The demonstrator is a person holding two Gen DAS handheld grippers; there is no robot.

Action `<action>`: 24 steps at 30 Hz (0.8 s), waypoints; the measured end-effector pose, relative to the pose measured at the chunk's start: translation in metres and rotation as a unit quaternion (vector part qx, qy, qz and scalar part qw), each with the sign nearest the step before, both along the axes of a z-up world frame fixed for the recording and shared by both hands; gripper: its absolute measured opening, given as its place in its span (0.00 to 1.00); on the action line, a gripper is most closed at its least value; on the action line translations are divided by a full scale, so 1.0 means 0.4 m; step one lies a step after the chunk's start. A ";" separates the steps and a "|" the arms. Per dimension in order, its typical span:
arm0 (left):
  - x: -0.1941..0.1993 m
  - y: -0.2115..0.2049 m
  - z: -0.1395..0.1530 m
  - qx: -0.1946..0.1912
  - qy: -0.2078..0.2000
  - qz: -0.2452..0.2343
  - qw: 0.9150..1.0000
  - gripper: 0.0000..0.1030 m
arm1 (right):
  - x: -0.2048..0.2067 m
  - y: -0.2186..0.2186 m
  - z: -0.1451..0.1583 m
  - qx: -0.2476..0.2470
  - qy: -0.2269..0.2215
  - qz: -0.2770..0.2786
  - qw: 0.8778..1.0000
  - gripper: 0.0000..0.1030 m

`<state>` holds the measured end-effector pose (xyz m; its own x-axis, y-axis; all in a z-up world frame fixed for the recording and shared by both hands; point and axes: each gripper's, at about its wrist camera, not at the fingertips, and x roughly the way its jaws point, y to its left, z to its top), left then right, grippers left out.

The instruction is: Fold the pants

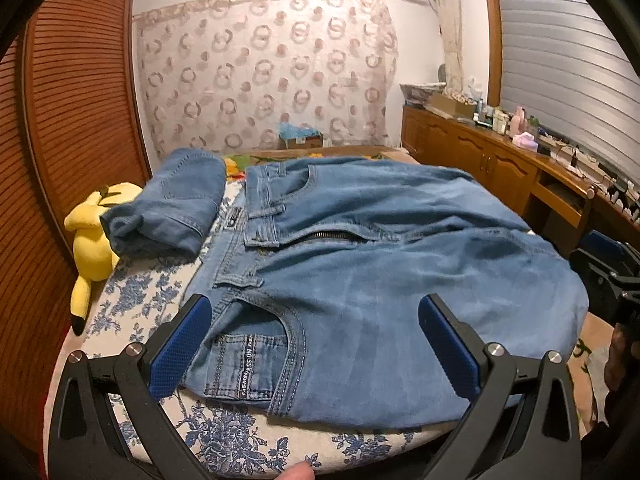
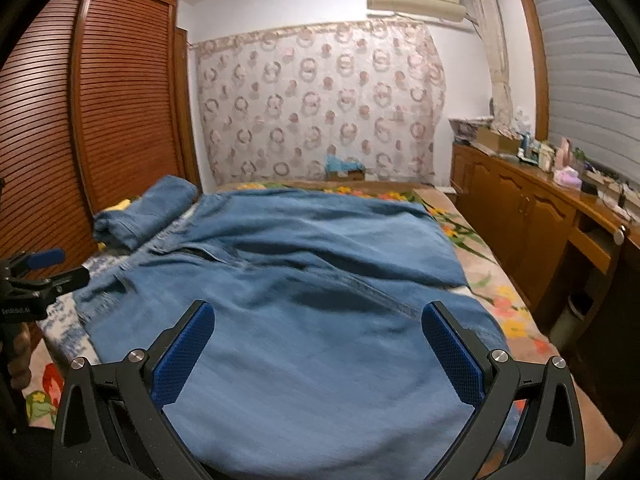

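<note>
Jeans [image 1: 380,280] lie spread on the bed, front side up, with the waistband toward the left side of the bed and the legs running off to the right. The zip fly is partly open, and its metal teeth show at mid-garment. One front pocket with printed trim sits at the near edge, between the fingers of the left gripper [image 1: 316,344]. The denim is light blue and lies mostly flat, with shallow wrinkles across the seat and thighs.

Left gripper — jaws spread wide, blue pads well apart, nothing clamped between them. It hangs over the near hip of the jeans. A fingertip of the person shows at the bottom edge of this view.

Right gripper [image 2: 320,352] — jaws likewise spread wide and holding nothing. It hangs over the leg portion of the jeans, where the cloth looks blurred. In its view the left gripper's body and the hand holding it appear at the far left edge.

A second denim garment [image 1: 168,208], already folded into a compact bundle, rests beyond the waistband on the left side of the bed. Just beside it lies a yellow plush toy [image 1: 92,240], against the slatted wooden wardrobe [image 1: 72,120].

The bed cover [image 1: 136,300] under the jeans carries a blue floral print. A patterned curtain [image 2: 320,108] hangs on the far wall, and a wooden cabinet [image 2: 520,204] with small items on top runs along the right side.
</note>
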<state>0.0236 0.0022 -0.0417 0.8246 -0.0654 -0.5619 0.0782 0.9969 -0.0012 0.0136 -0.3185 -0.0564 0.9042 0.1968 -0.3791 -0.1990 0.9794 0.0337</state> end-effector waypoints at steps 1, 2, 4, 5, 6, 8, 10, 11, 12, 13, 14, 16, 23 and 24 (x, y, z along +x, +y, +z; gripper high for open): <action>0.003 0.001 -0.005 0.000 0.002 -0.001 1.000 1.00 | 0.001 -0.007 -0.002 0.000 0.005 -0.005 1.000 1.00; 0.007 0.003 -0.013 0.002 0.005 -0.002 1.000 1.00 | 0.002 -0.014 -0.004 -0.002 0.008 -0.011 1.000 1.00; 0.014 0.011 -0.028 0.005 0.009 -0.003 1.000 1.00 | 0.008 -0.025 -0.007 -0.010 0.015 -0.026 0.999 0.98; 0.018 0.018 -0.035 0.005 0.011 -0.004 1.000 1.00 | 0.012 -0.031 -0.009 -0.013 0.021 -0.033 0.999 0.98; 0.021 0.024 -0.041 0.005 0.014 -0.004 1.000 1.00 | 0.015 -0.035 -0.009 -0.017 0.028 -0.041 0.999 0.97; 0.027 0.043 -0.056 0.002 0.020 -0.001 1.000 1.00 | 0.020 -0.053 -0.013 -0.022 0.045 -0.058 0.997 0.95; 0.034 0.064 -0.072 -0.002 0.027 0.005 1.000 1.00 | 0.022 -0.060 -0.008 -0.026 0.060 -0.070 0.995 0.92; 0.038 0.073 -0.079 -0.003 0.030 0.009 1.000 1.00 | 0.023 -0.058 -0.004 -0.028 0.067 -0.074 0.995 0.92; 0.042 0.082 -0.087 -0.004 0.033 0.013 0.999 1.00 | 0.022 -0.060 -0.001 -0.029 0.074 -0.080 0.994 0.91; 0.045 0.087 -0.093 -0.003 0.035 0.016 0.999 1.00 | 0.019 -0.055 0.007 -0.030 0.082 -0.085 0.993 0.89; 0.049 0.094 -0.101 -0.001 0.039 0.020 0.999 1.00 | 0.017 -0.054 0.011 -0.030 0.089 -0.087 0.992 0.88; 0.056 0.106 -0.109 0.000 0.045 0.025 0.999 1.00 | 0.011 -0.042 0.025 -0.029 0.106 -0.091 0.990 0.85; 0.062 0.151 -0.126 -0.002 0.054 0.039 0.998 1.00 | -0.020 -0.032 0.059 -0.005 0.134 -0.094 0.987 0.76; 0.061 0.159 -0.126 -0.002 0.054 0.043 0.998 1.00 | -0.029 -0.030 0.059 0.000 0.136 -0.094 0.986 0.75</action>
<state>0.0479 0.0658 -0.0923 0.7618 0.0003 -0.6478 -0.0083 0.9999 -0.0093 0.0021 -0.3307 -0.0327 0.7891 0.0343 -0.6133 0.0035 0.9982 0.0602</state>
